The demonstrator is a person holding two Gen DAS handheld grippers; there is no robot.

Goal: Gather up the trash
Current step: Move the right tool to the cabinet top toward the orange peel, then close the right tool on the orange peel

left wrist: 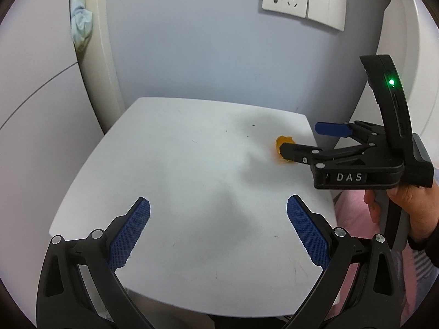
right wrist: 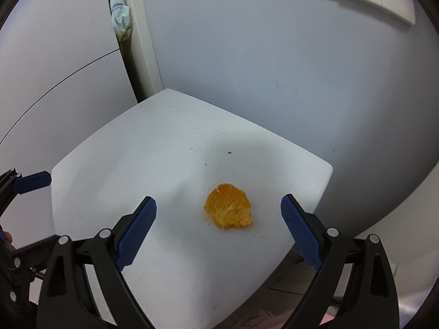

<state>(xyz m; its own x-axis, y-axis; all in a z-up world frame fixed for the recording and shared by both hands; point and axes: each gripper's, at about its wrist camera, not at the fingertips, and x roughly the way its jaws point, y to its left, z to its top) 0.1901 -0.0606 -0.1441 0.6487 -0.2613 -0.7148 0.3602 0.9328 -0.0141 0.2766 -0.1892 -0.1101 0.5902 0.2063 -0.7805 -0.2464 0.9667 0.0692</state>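
The right black gripper with blue pads point(right wrist: 218, 230) stands wide open, holding nothing; the flat orange fruit peel point(right wrist: 228, 210) lies between its fingers on the white square tabletop point(right wrist: 137, 148). The left gripper point(left wrist: 218, 229) hovers open nearby, empty.

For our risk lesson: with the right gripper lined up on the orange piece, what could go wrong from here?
1. The orange piece lies flat on the table, so the right gripper, jaws open, may scrape the top or skid over it.
2. It sits near the table edge; a nudge could push it off.
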